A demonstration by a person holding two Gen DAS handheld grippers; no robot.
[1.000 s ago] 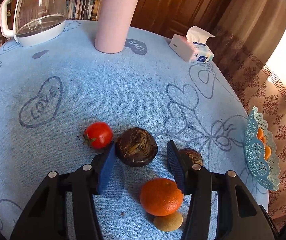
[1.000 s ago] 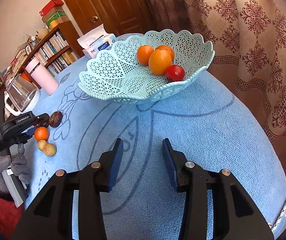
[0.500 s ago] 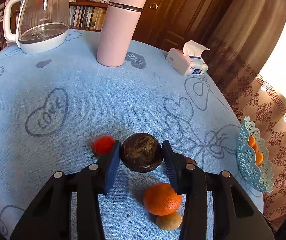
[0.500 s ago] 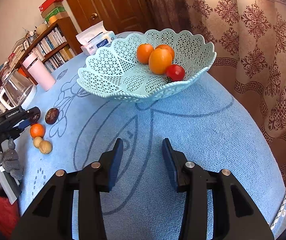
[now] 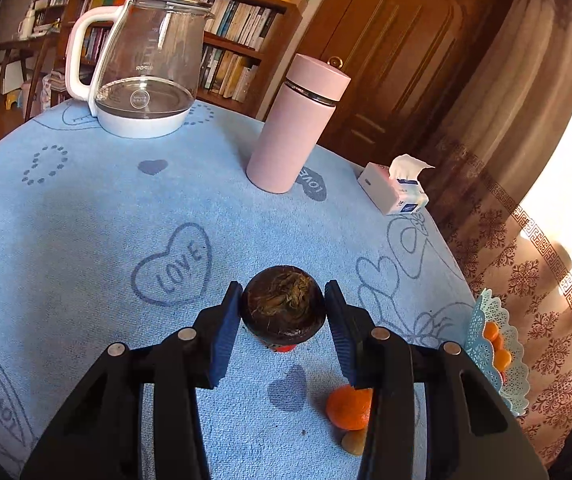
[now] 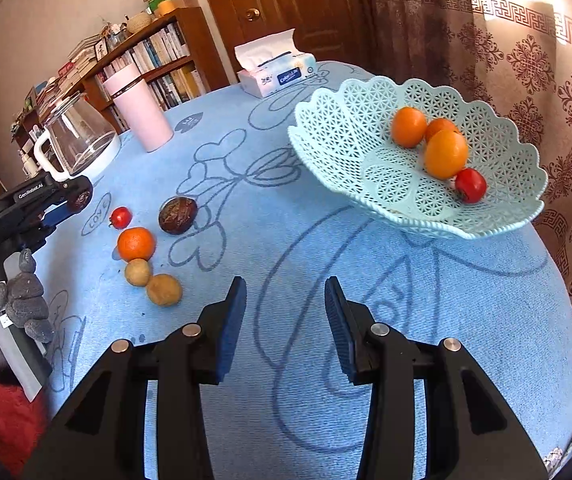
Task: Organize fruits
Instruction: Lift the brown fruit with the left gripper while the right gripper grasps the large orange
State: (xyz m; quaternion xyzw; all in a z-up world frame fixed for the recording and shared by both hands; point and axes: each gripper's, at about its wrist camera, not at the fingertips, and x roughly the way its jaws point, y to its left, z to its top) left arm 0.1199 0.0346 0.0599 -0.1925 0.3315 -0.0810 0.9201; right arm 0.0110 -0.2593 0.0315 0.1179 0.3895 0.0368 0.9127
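Observation:
My left gripper (image 5: 284, 300) is shut on a dark brown round fruit (image 5: 282, 314) and holds it above the blue tablecloth. Under it a red tomato (image 5: 282, 347) peeks out. An orange (image 5: 346, 408) and a tan fruit (image 5: 353, 442) lie by the right finger. In the right wrist view my right gripper (image 6: 285, 292) hangs open over bare cloth, with nothing between its pads. To its left lie a tomato (image 6: 121, 217), an orange (image 6: 136, 244), a second dark fruit (image 6: 177, 210) and two tan fruits (image 6: 164, 289). The pale blue lattice basket (image 6: 334, 132) at right holds oranges and a tomato.
A glass kettle (image 5: 142, 68), a pink flask (image 5: 294, 128) and a tissue box (image 5: 394, 192) stand at the table's far side. A gloved hand (image 6: 26, 300) holds the left gripper's handle at the left edge. Curtains hang past the basket.
The left jaws closed on the dark fruit and lifted it off the cloth, now covering the tomato. The right gripper swung left, so the loose fruits came nearer and the basket slid to the right.

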